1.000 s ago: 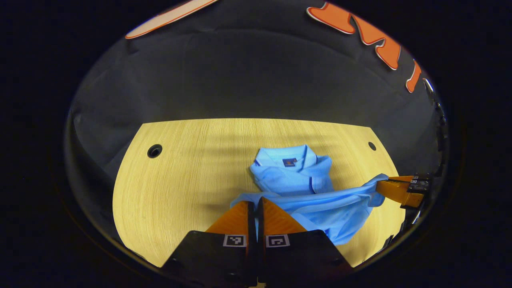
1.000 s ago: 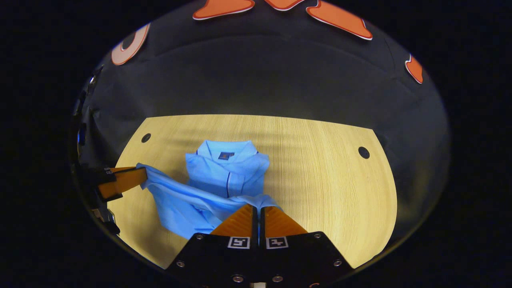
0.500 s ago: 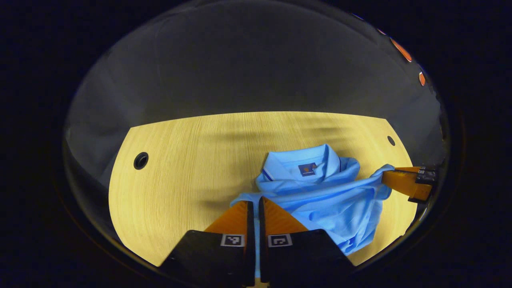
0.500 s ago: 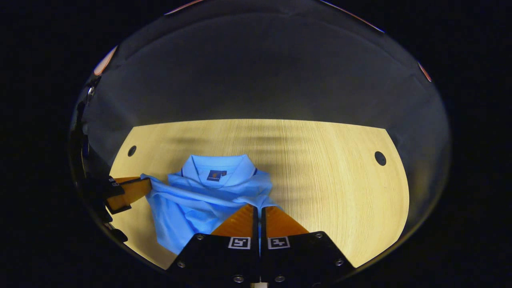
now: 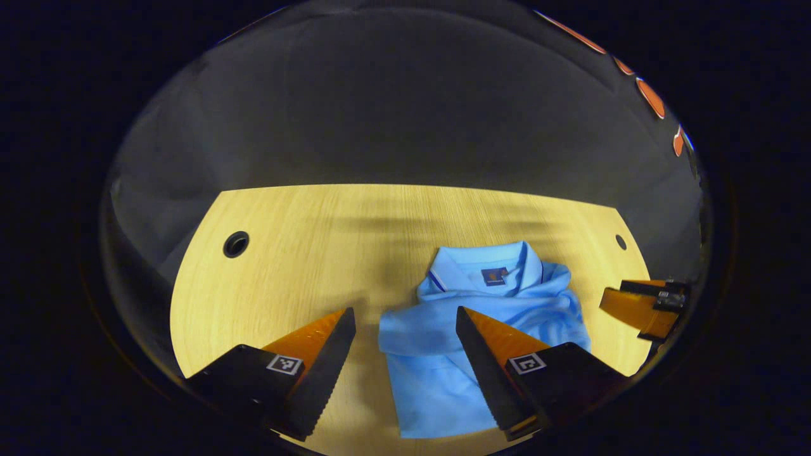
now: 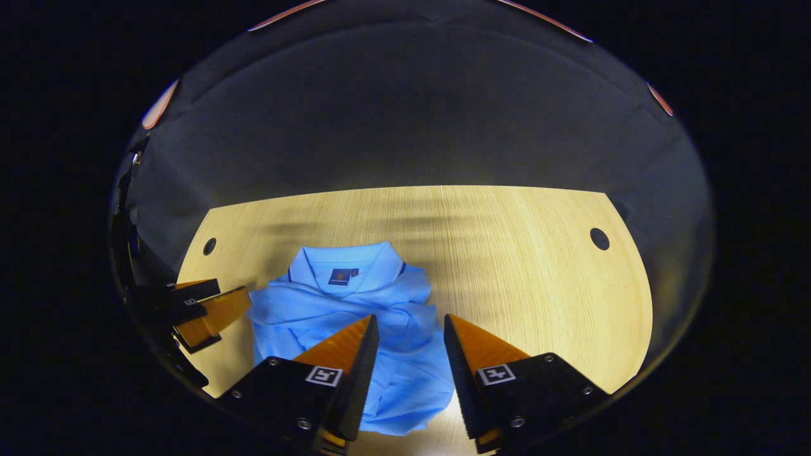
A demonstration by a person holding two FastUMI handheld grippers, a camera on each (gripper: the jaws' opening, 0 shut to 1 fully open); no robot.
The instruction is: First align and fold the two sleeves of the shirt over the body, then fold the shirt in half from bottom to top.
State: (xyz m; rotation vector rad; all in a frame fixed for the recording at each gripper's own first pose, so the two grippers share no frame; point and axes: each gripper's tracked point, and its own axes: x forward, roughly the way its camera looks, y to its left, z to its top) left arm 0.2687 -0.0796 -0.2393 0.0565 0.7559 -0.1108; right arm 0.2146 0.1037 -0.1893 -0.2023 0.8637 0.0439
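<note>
A light blue polo shirt (image 5: 507,304) lies folded in a rumpled bundle on the wooden table (image 5: 304,253), collar and label at the far end. In the left gripper view my left gripper (image 5: 405,313) is open just in front of the shirt's left edge, with nothing between its fingers. The right gripper (image 5: 640,304) sits beyond the shirt's right side. In the right gripper view the shirt (image 6: 329,304) lies left of centre, and my right gripper (image 6: 410,320) is open over its right edge. The left gripper (image 6: 209,310) is at the shirt's left side.
The table (image 6: 519,272) has a round cable hole near each far corner (image 5: 236,244) (image 6: 599,239). Bare wood stretches left of the shirt in the left gripper view and right of it in the right gripper view. Black cloth walls stand behind the table.
Both grippers were shut on the shirt's hem and carried it up toward the collar. Both have now opened and let go, and the hem lies on the body.
</note>
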